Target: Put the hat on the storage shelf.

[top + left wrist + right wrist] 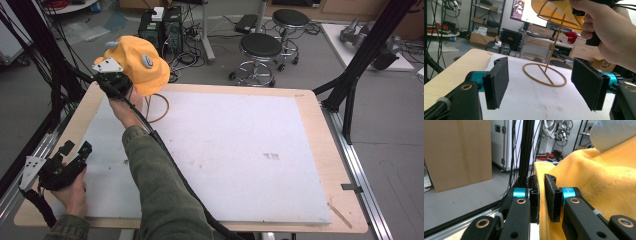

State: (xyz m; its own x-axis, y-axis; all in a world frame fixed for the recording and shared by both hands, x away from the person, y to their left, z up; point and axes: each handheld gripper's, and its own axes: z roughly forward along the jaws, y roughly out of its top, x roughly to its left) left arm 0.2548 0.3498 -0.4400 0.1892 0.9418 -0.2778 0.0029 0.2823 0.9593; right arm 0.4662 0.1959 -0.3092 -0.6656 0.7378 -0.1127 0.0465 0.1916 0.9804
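Observation:
A yellow hat (139,64) with small grey horns sits atop a thin wire stand (159,107) at the far left of the white board (240,150). My right gripper (114,82) reaches across to the hat's left side. In the right gripper view its jaws (541,181) stand almost together, shut on the edge of the yellow hat (599,182). My left gripper (75,150) rests low at the board's near left, open. In the left gripper view its pads (540,75) stand wide apart, framing the stand (554,46), with nothing between them. The hat's underside (554,7) shows above.
The board lies on a wooden table (320,125). Black frame posts (350,85) stand at the right edge and cables hang at the left. Two stools (260,47) and computer boxes (160,27) stand on the floor beyond the table.

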